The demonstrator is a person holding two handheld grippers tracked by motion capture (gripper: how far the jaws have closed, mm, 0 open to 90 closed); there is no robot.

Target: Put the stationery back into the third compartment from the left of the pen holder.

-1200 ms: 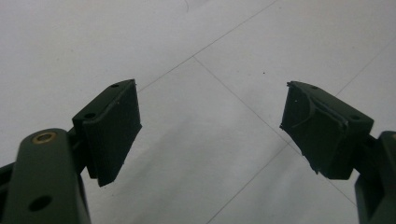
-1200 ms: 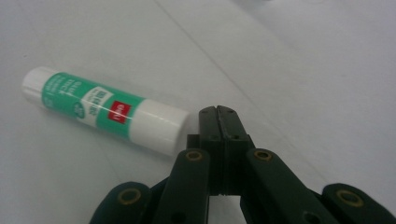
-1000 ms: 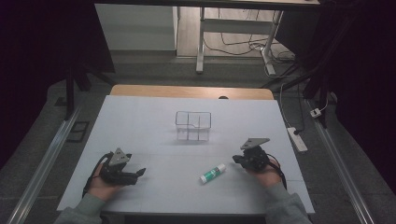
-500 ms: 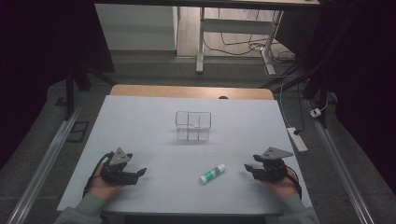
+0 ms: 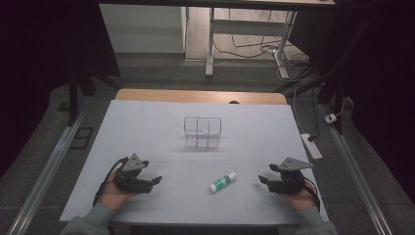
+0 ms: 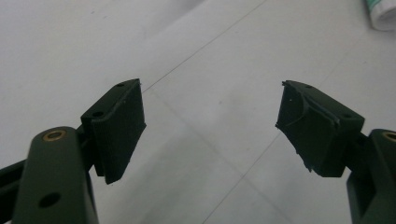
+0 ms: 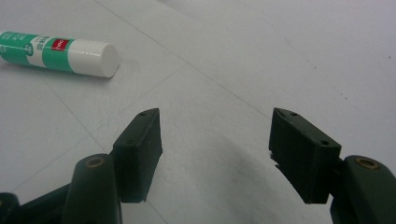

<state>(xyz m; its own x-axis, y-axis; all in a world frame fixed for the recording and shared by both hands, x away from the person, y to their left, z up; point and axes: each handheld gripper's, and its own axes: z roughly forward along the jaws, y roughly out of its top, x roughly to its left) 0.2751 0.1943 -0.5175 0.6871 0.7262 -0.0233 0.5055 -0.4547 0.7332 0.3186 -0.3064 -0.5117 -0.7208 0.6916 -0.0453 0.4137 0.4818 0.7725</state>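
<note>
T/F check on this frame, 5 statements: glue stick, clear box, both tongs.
1. The glue stick lies flat on the table. True.
2. The glue stick sits inside the clear box. False: it lies on the bare table nearer the person, apart from the box.
3. The right tongs grip the glue stick. False: their jaws stand apart with nothing between them, having just been opening; the stick lies off to their side.
4. The left tongs are open and hold nothing. True.
5. The clear box has been tipped onto its side. False: it stands upright, open top up, with dividers inside.
</note>
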